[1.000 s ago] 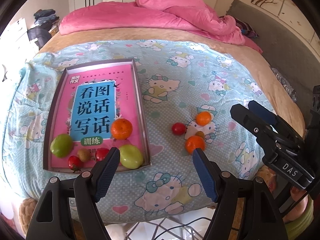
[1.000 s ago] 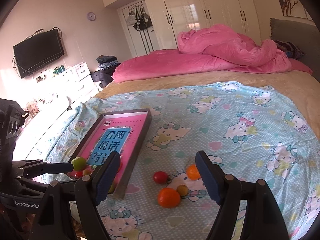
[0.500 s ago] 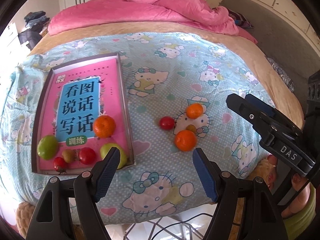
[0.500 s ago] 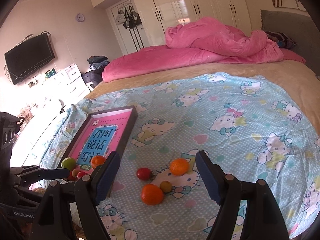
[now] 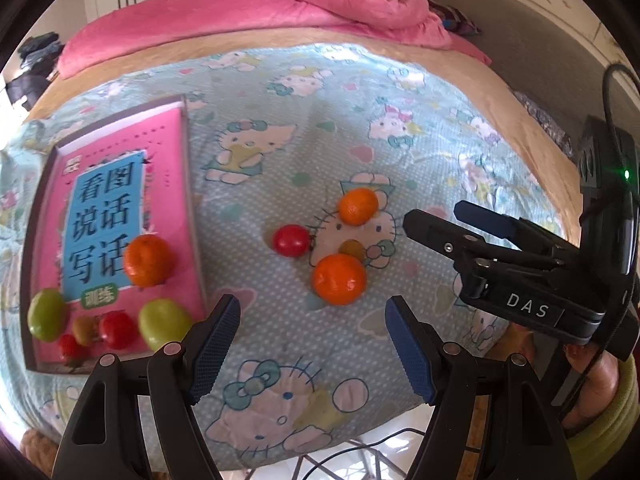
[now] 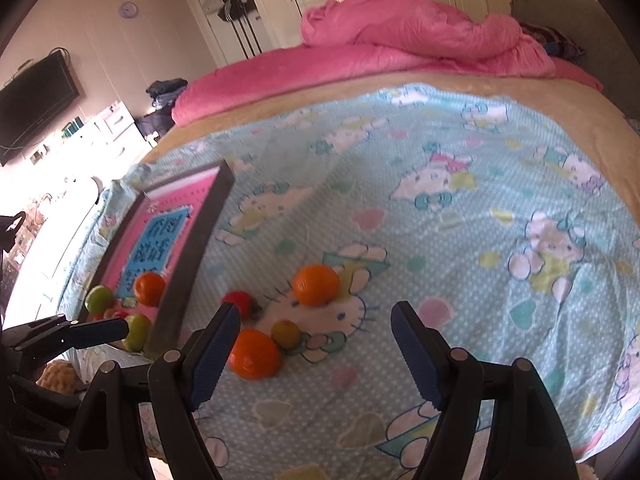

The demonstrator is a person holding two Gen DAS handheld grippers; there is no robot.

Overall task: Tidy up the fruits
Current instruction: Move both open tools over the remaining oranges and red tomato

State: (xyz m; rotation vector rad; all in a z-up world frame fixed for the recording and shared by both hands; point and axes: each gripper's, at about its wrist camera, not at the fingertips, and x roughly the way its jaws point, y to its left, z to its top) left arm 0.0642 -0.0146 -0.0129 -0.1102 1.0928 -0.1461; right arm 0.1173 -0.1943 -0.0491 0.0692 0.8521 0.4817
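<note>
On the sheet (image 5: 280, 128) (loose): two oranges (image 5: 339, 279).

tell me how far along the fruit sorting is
Partly done: six fruits already lie in the tray. Nothing is in hand; the left gripper and right gripper are both open and empty. Four fruits are left on the blanket, including the near orange and a red tomato.

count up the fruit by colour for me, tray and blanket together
orange: 3, one in the tray, two on the blanket
red: 3
green: 2
small brownish-green: 2
total: 10
</note>
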